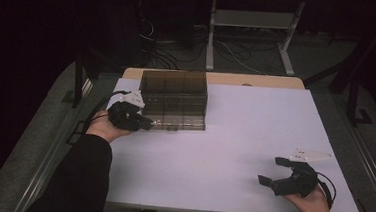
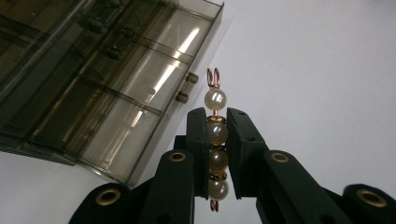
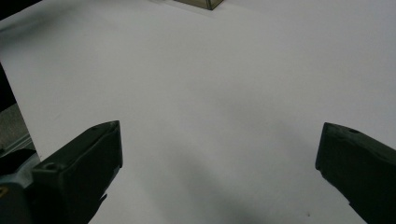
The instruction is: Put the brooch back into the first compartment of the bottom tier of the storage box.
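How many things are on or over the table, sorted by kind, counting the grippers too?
Grippers: 2, left gripper and right gripper
Smoky clear compartment boxes: 1
Pearl bead strings: 1, clamped in the left gripper
Total: 4

cream pearl bead string with copper wire loops [image 2: 216,135], beside a smoky grey-brown clear plastic compartment box [image 2: 93,79] on a white tabletop [image 1: 234,139].

Dim, soft pictures; black surroundings, white table [image 1: 234,139] lit from above, glare streaks on smoky box [image 2: 107,70]
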